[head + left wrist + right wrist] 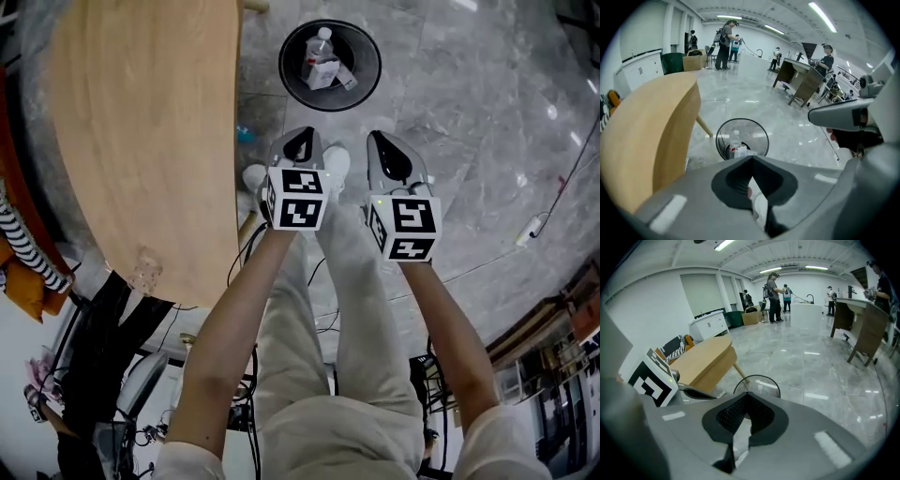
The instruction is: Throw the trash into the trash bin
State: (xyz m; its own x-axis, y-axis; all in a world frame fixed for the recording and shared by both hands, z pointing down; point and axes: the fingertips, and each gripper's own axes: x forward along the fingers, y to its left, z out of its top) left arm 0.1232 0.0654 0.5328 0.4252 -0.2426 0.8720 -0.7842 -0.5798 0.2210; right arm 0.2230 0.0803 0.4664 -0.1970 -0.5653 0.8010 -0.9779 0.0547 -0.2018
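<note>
At our left stands the wooden surface [141,141]. Our left claw [301,133] hangs just beside its edge, above the grey floor [469,112], jaws pressed together with nothing between them. Ahead of both claws and well apart from them, the black trash bin [368,45] sits on the floor, and the trash [330,70], a bottle [323,42] and a carton [319,75], lies inside it. Our right claw [378,138], near the left one, is likewise closed and empty.

- One round black mesh trash bin [367,54], far.
- One clear plastic bottle [322,42] inside.
- One red-and-white carton [320,74] inside.
- One light wooden table [141,122], left.
</note>
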